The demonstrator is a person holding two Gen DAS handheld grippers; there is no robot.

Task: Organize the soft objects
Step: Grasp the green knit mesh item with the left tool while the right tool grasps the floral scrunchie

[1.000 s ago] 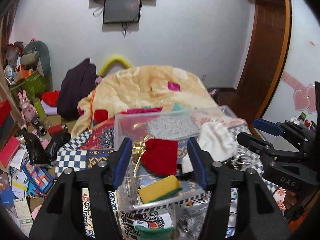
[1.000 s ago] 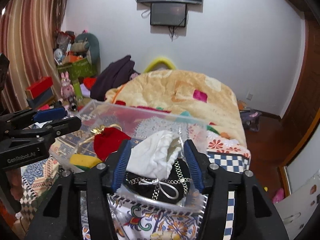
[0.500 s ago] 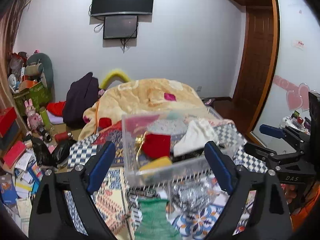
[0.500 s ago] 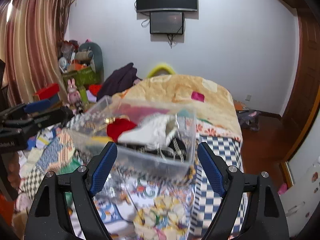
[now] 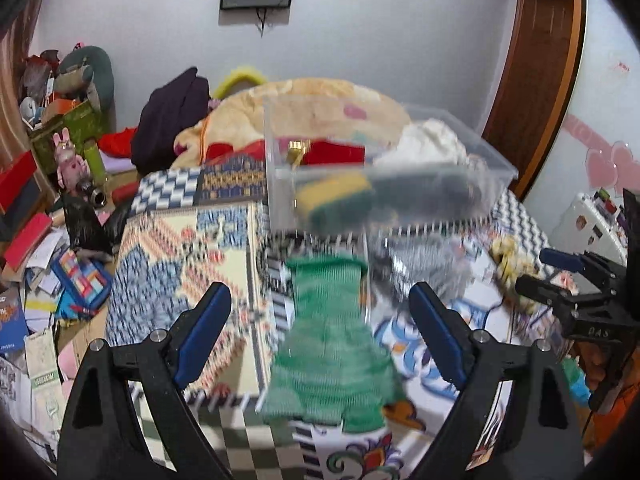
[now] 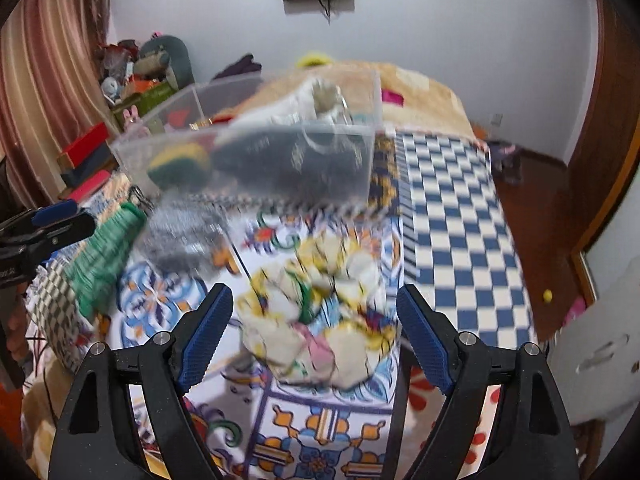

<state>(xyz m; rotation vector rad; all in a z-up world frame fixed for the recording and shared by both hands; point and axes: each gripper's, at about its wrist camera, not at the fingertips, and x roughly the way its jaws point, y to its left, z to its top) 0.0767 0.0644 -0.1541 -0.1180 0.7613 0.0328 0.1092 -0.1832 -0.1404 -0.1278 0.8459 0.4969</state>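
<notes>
- Patterned bedspread [image 6: 328, 432] covers the bed.
- Clear bin [image 5: 384, 168] sits on it, holding a yellow-green sponge [image 5: 336, 196], red and white soft things.
- Green mesh cloth [image 5: 332, 344] lies between the spread left gripper [image 5: 320, 336] jaws, untouched.
- Floral cloth [image 6: 320, 320] lies bunched between the spread right gripper [image 6: 316, 332] jaws.

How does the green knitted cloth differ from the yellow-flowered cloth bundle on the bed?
The green knitted cloth is one plain colour and lies spread fairly flat; the yellow-flowered cloth bundle is many-coloured and crumpled into a heap. The green one lies before the left gripper, the bundle before the right gripper. Both lie outside the clear plastic box, untouched.
</notes>
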